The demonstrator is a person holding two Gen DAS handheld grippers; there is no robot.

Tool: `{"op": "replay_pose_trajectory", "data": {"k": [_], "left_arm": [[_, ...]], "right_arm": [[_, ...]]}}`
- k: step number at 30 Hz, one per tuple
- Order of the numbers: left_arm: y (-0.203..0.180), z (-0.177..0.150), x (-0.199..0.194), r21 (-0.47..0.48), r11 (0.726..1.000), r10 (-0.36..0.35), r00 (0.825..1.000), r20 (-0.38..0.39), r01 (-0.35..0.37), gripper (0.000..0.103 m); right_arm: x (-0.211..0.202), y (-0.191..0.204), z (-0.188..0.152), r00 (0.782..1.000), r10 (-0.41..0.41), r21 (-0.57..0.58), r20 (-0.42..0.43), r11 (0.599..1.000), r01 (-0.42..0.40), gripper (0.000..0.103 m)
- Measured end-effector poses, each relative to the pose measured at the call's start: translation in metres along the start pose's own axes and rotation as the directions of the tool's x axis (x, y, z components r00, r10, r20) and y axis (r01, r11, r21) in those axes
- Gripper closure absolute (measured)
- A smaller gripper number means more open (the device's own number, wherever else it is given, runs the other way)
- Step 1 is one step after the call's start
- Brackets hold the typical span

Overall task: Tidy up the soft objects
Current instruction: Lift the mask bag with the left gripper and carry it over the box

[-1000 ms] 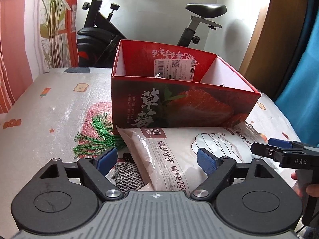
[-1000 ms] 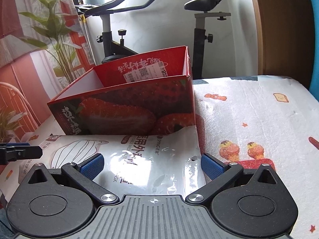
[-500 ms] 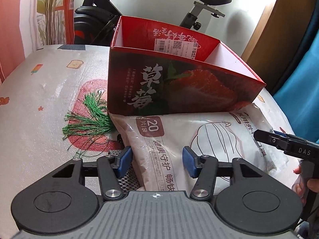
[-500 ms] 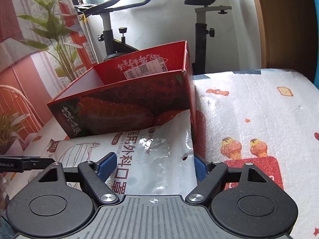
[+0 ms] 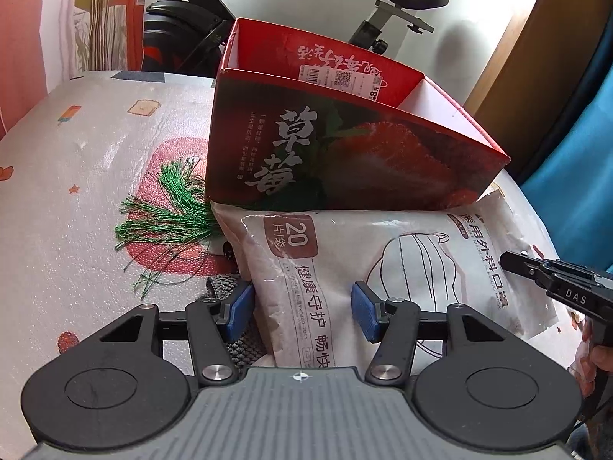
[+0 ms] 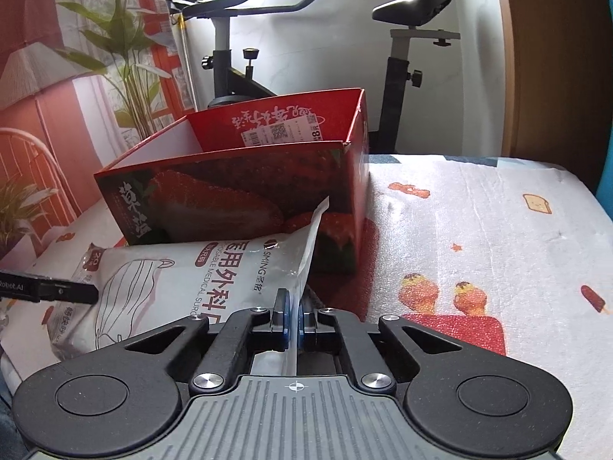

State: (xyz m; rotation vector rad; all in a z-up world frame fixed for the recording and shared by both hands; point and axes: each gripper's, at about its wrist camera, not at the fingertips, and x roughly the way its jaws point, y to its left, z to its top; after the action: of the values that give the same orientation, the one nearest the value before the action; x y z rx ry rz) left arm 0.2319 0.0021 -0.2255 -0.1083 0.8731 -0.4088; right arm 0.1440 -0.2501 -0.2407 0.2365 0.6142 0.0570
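Glossy plastic, the mask pack (image 5: 383,268) lies crosswise against the red box (image 5: 345,161) — right gripper (image 6: 293,320) clenched on its right edge, left gripper (image 5: 302,308) astride its left end, pads not visibly pressing.

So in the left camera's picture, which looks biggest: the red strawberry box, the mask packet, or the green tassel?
1. Red strawberry box
2. Mask packet, though it lies nearer the camera, so this is unsure
3. Green tassel, clearly smallest

Two wrist fisheyes, close-in, angled down.
Left sees the red box (image 5: 345,145) from its left corner, right from the opposite corner; both share it.
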Motion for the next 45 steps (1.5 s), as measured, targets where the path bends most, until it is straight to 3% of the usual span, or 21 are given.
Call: {"op": "replay_pose_trajectory", "data": {"k": [4, 11, 18, 24, 33, 40, 45], "left_arm": [[0.001, -0.001, 0.0, -0.016, 1.0, -0.024, 1.0, -0.011, 0.024, 0.042], [0.0, -0.003, -0.006, 0.005, 0.999, -0.05, 0.999, -0.003, 0.05, 0.047], [0.009, -0.003, -0.026, -0.013, 0.997, -0.078, 0.997, 0.022, 0.078, 0.048], [0.014, 0.009, -0.055, -0.003, 0.997, -0.081, 0.991, 0.105, 0.082, 0.048], [0.004, 0.055, -0.082, 0.117, 0.993, -0.06, 0.97, 0.235, 0.033, 0.047], [-0.018, 0.1, -0.071, 0.211, 0.977, -0.063, 0.954, 0.294, -0.001, 0.047], [-0.022, 0.137, -0.045, 0.185, 0.983, -0.051, 0.953, 0.298, -0.006, 0.047]], "right_arm": [[0.002, 0.015, -0.003, 0.999, -0.043, -0.113, -0.014, 0.993, 0.041, 0.099], [0.001, 0.023, -0.004, 0.999, -0.046, -0.148, -0.023, 0.988, 0.042, 0.098], [-0.026, 0.036, 0.01, 0.999, -0.009, -0.201, 0.043, 0.98, 0.018, 0.098], [-0.05, 0.058, 0.031, 0.992, 0.021, -0.274, 0.125, 0.962, 0.014, 0.098], [-0.06, 0.061, 0.089, 0.98, 0.101, -0.325, 0.169, 0.945, -0.041, 0.097], [-0.046, 0.053, 0.138, 0.98, 0.052, -0.41, 0.19, 0.911, 0.031, 0.096], [-0.023, 0.046, 0.166, 0.977, 0.003, -0.445, 0.212, 0.89, 0.094, 0.095]]}}
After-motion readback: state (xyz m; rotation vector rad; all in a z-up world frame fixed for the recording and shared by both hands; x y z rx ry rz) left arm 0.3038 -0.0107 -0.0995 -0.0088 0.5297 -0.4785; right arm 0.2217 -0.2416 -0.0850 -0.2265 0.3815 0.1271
